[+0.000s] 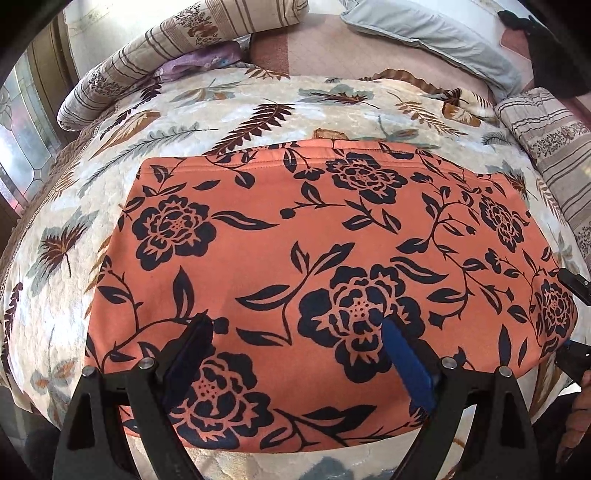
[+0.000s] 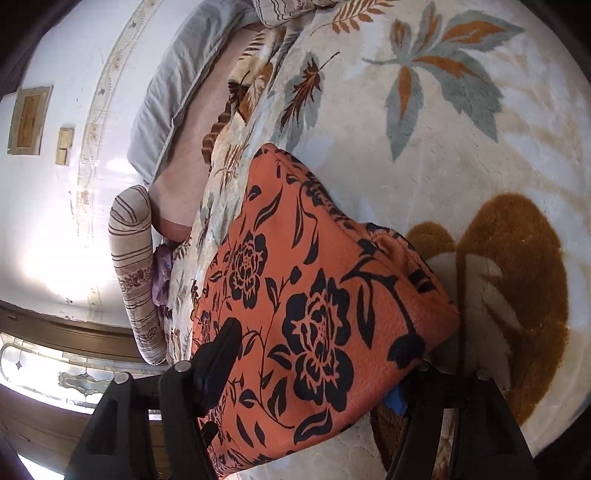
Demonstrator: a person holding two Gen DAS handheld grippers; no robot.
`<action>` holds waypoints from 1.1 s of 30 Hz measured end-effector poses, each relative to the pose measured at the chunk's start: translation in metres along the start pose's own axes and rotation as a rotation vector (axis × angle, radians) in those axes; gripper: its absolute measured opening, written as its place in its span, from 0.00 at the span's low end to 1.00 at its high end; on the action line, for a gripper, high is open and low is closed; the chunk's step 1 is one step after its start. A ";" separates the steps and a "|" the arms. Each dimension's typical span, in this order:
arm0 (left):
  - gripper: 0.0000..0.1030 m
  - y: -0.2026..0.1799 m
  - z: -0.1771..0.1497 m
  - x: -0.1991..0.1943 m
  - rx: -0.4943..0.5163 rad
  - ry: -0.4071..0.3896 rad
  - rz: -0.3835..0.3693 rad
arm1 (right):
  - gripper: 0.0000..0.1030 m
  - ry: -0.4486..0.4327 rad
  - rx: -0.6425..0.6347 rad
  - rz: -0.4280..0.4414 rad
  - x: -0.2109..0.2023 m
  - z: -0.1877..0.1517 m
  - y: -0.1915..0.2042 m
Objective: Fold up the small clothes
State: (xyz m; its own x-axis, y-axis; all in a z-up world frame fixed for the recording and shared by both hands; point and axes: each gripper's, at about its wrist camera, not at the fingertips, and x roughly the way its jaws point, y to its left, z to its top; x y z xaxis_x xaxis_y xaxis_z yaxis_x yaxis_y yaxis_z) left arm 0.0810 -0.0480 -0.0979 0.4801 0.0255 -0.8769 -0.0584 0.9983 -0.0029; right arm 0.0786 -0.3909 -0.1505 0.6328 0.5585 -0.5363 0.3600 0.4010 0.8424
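An orange garment with dark blue flowers [image 1: 314, 258] lies flat on a cream leaf-patterned blanket [image 1: 221, 107]. My left gripper [image 1: 295, 336] stands open above the garment's near part, its blue-padded fingers [image 1: 402, 354] wide apart with nothing pinched. At the picture's right edge the right gripper's fingers [image 1: 574, 284] straddle the garment's right side. In the right wrist view the garment's edge [image 2: 332, 295] runs between the jaws of my right gripper [image 2: 325, 350]. One finger [image 2: 221, 354] shows beside the cloth. The other is mostly hidden behind it. The jaws are wide and do not press the cloth.
Striped rolled bolsters [image 1: 122, 70] [image 1: 554, 147] lie at the back left and at the right. A grey pillow [image 1: 436, 33] and a purple cloth [image 1: 199, 61] sit behind the blanket. A hand [image 1: 580, 410] shows at lower right. A pale wall [image 2: 55, 221] borders the bed.
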 end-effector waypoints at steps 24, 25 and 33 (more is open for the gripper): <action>0.95 -0.006 0.000 0.022 -0.001 0.022 0.008 | 0.68 0.014 -0.076 -0.085 0.009 0.004 0.013; 0.95 -0.007 0.000 0.022 0.001 0.020 0.008 | 0.67 0.011 -0.077 -0.090 0.010 0.004 0.013; 0.95 -0.003 -0.003 0.022 0.009 0.004 -0.013 | 0.28 0.020 -0.163 -0.204 0.018 0.005 0.020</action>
State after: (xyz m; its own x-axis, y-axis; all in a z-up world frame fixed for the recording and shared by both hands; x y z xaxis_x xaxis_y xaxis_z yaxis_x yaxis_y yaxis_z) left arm 0.0891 -0.0509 -0.1181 0.4772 0.0123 -0.8787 -0.0442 0.9990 -0.0100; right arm 0.1005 -0.3766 -0.1425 0.5446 0.4675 -0.6963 0.3627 0.6174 0.6981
